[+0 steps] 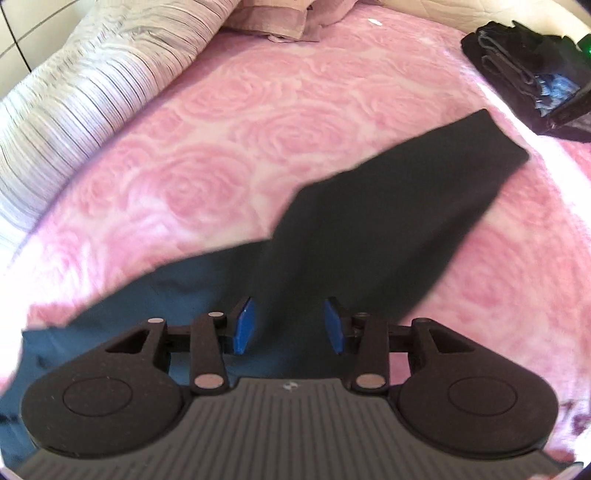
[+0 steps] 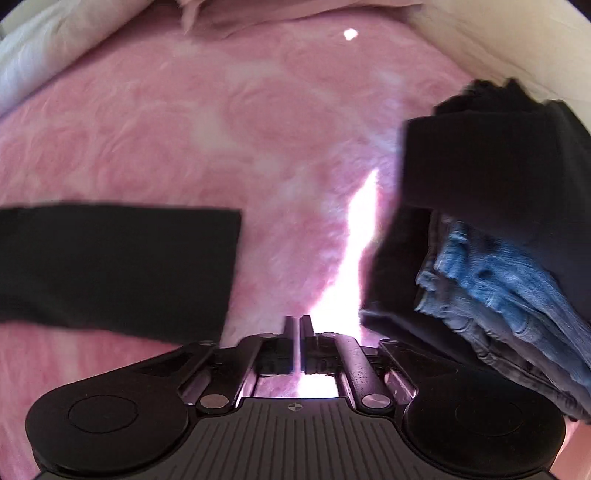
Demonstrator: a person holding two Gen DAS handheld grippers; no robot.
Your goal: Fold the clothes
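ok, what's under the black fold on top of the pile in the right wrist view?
Under the black fold, blue denim sticks out, with more dark cloth beside and below it. How many garments the pile holds is covered.

A bed (image 1: 258, 122) under a pink rose-patterned blanket (image 2: 184, 122) carries everything. A dark garment (image 1: 369, 229) lies spread flat on it, directly under and ahead of the left gripper (image 1: 289, 325). A stack of folded clothes (image 2: 491, 229) sits just right of the right gripper (image 2: 298, 332). A striped quilt (image 1: 74, 92) and pillow (image 1: 273, 18) lie far ahead.
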